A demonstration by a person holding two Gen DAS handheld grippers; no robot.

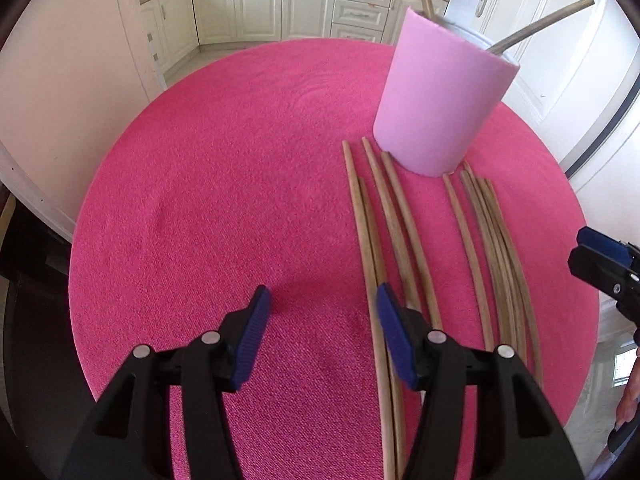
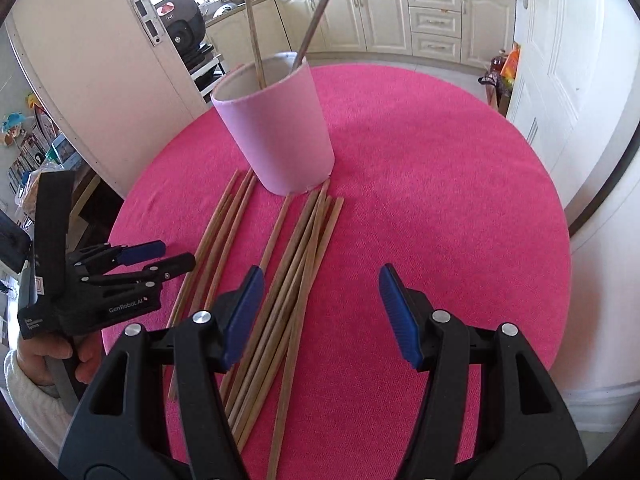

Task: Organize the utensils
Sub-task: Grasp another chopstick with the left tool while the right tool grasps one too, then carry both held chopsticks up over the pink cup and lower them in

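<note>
Several wooden chopsticks point(image 1: 404, 232) point(image 2: 296, 264) lie side by side on a round pink mat point(image 1: 224, 168) point(image 2: 420, 184), their far ends by a pale pink cup point(image 1: 438, 100) point(image 2: 276, 124). Two more chopsticks point(image 1: 540, 24) point(image 2: 316, 16) stand inside the cup. My left gripper point(image 1: 322, 300) hangs open just left of the chopsticks, its right pad over the leftmost ones, nothing between the pads. My right gripper point(image 2: 320, 280) is open too, its left pad above the right-hand bundle. Each gripper shows in the other's view, the left point(image 2: 160, 258) and the right point(image 1: 588, 248).
Cream kitchen cabinets point(image 1: 280, 4) point(image 2: 400, 12) line the back wall. A white door point(image 1: 560, 40) point(image 2: 560, 60) stands to the right of the table. A hand in a white sleeve point(image 2: 36, 364) holds the left gripper's handle at the table's left edge.
</note>
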